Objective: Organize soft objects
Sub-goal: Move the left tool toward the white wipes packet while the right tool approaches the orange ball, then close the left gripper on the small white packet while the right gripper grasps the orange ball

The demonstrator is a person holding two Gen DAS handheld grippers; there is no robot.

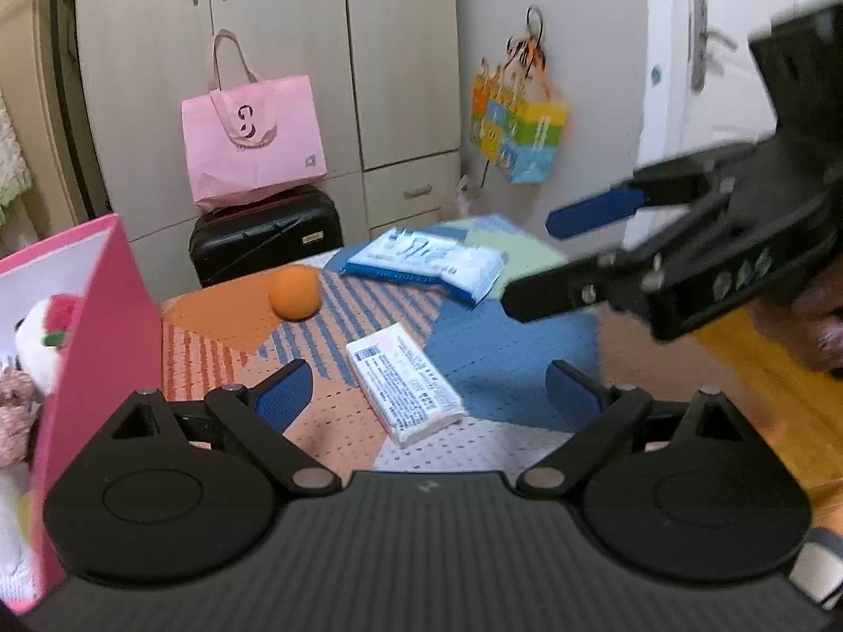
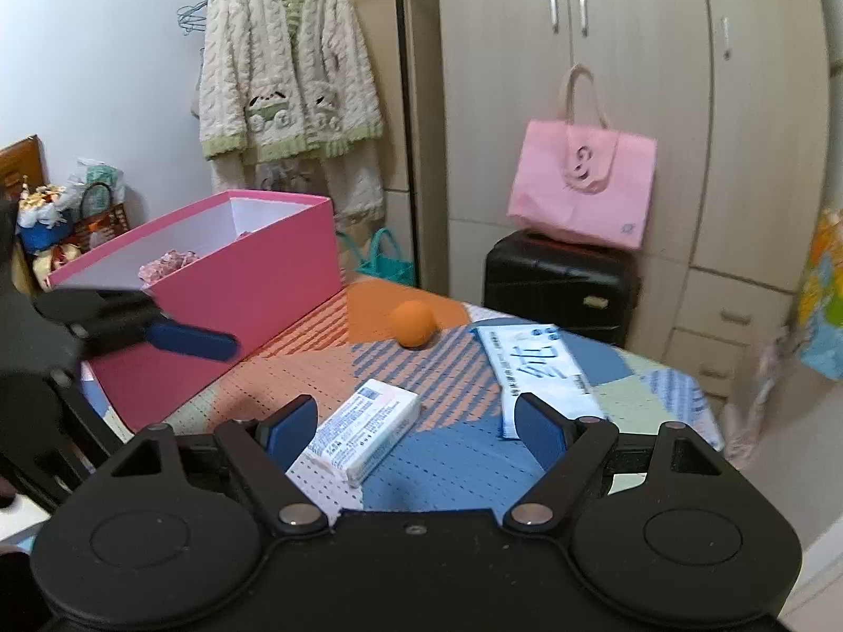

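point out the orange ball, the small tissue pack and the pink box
orange ball (image 2: 413, 331), right wrist view, centre of the ball
small tissue pack (image 1: 404, 388), left wrist view, middle of its printed top
pink box (image 2: 253, 289), right wrist view, long outer wall

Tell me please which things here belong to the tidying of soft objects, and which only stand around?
Belong to the job:
- pink box, soft toys already inside
- orange ball
- small white pack
- larger blue-white pack

Just standing around:
- pink tote bag
- black suitcase
- hanging robe
- colourful bag on the wall
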